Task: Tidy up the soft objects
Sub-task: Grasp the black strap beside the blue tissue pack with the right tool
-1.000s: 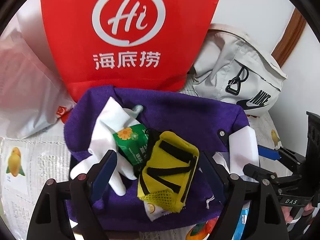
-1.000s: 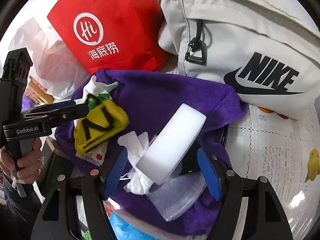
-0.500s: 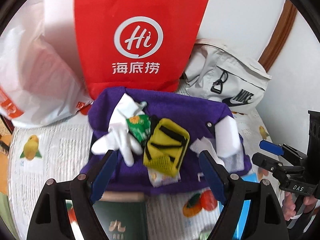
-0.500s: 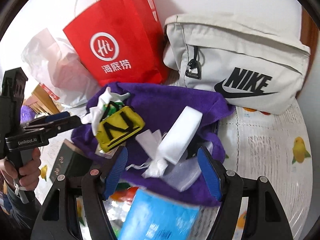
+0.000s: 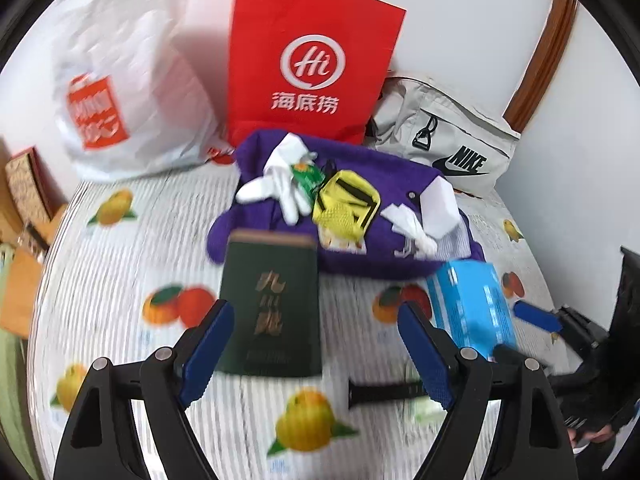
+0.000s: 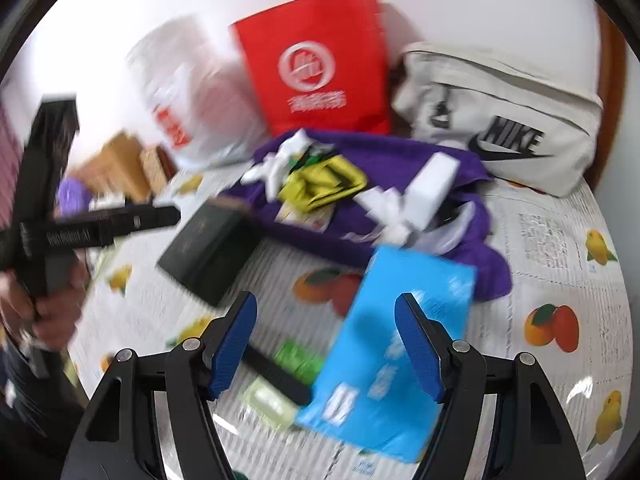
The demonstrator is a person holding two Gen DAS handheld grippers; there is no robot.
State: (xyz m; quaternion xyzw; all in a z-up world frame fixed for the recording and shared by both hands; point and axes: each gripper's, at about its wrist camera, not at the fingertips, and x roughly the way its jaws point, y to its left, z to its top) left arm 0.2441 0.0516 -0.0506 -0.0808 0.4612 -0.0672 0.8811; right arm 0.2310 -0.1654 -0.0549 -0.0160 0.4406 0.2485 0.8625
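Observation:
A purple cloth [image 5: 384, 168] lies at the back of the table with soft things piled on it: a white glove [image 5: 280, 188], a green packet [image 5: 308, 176], a yellow mesh pouch [image 5: 346, 204], crumpled white tissue [image 5: 408, 224] and a white foam block [image 5: 440, 204]. The right wrist view shows the same cloth [image 6: 392, 156], pouch [image 6: 324, 184] and block [image 6: 432, 188], blurred. My left gripper [image 5: 312, 312] hangs open and empty, well short of the pile, above a dark green box [image 5: 272, 300]. Above a blue packet [image 6: 392, 340], my right gripper [image 6: 326, 304] is open and empty too.
A red paper bag [image 5: 316, 60], a white plastic bag [image 5: 120, 100] and a grey Nike bag [image 5: 448, 136] stand against the wall behind the pile. A black strap [image 5: 384, 392] lies on the fruit-print tablecloth [image 5: 120, 280] near the front. A hand [image 6: 52, 312] holds the left gripper at the left.
Both grippers have drawn back and up from the purple pile, which now looks smaller and farther. The dark green box and the blue packet have come into view beneath them. Neither took anything.

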